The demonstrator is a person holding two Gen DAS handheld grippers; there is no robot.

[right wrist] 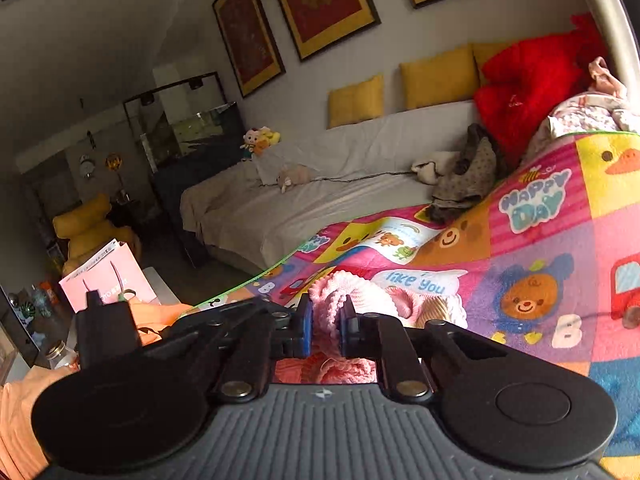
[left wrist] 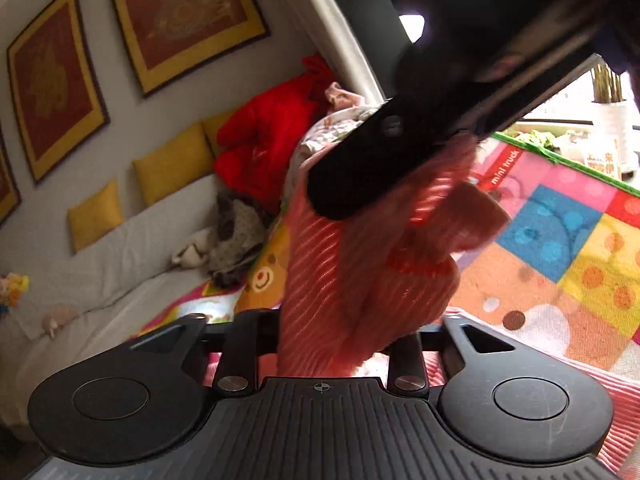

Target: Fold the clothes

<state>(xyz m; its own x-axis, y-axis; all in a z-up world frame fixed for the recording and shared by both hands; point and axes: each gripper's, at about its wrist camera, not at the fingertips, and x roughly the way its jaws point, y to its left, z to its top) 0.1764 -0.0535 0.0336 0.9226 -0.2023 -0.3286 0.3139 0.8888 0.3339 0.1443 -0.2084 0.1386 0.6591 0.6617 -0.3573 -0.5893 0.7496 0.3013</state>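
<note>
Pinching the pink knit garment (right wrist: 340, 292), the right claw (right wrist: 325, 322) grips; the left claw (left wrist: 320, 344) seemingly clamps it too.

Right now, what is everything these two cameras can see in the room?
Pink ribbed knit garment: one, pink, bunched and lifted, pinched by both grippers.
Patchwork cartoon play mat: one, multicoloured, spread beneath the garment.
Red padded jacket: one, red, heaped at the sofa's far end.
Square yellow cushions: at least three, yellow, along the sofa back.
Cloth-covered sofa: one, whitish-beige, against the wall.
Framed red-and-gold pictures: at least three, above the sofa.
Grey dotted clothing: one heap, at the mat's edge.
Soft toys: a small cluster, on the sofa corner.
Pink paper bag: one, far left.
Left gripper: black, fabric between fingers.
Right gripper: black, blue pads, closed on fabric.
</note>
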